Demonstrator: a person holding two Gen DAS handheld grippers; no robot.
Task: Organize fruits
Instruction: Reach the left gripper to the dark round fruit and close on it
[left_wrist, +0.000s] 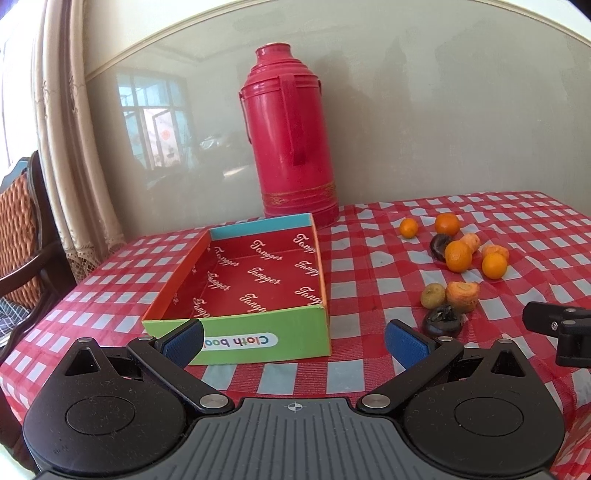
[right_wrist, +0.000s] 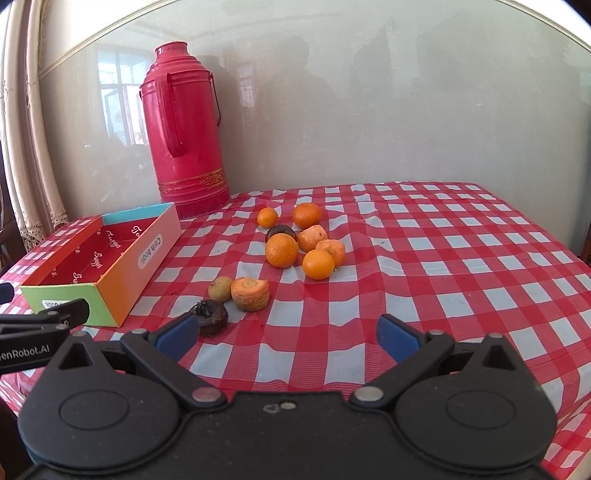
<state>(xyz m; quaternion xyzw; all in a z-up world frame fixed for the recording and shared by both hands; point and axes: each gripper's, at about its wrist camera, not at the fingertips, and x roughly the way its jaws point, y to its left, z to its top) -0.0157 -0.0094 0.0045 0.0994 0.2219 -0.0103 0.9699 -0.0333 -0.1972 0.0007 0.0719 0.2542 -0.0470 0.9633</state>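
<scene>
Hovering low over the near edge of the worktop (right_wrist: 424, 258), both grippers stand spread with nothing between the blue pads. Left gripper (left_wrist: 293, 338) sits at lower centre of its view, its left pad overlapping the green near wall of the cardboard box (left_wrist: 258, 332). Right gripper (right_wrist: 288, 334) sits at lower centre of its view, left pad just in front of a dark shrivelled fruit (right_wrist: 209, 316).

Surface: red-and-white checked plastic cloth, slightly wrinkled around the fruit. Box is open-topped, red printed lining, nothing visible inside; it lies left of centre in the left view and at far left in the right view.

Fruit, right view, near to far: dark fruit, then a small greenish-brown fruit (right_wrist: 220, 288) touching a cut carrot chunk (right_wrist: 250, 293). Further back, mid-frame, a tight cluster: four oranges (right_wrist: 281, 250), two more carrot pieces (right_wrist: 312, 237), a second dark fruit (right_wrist: 280, 232) partly hidden behind an orange. All of it lies on the cloth, outside the box.

Beyond the box, a red thermos flask (left_wrist: 290, 133) stands upright by the wall.

Room: glossy pale wall panel (right_wrist: 388, 110) reflecting a window; cream curtain (left_wrist: 59, 129) upper left, wooden chair (left_wrist: 22, 236) at left edge, left view.
</scene>
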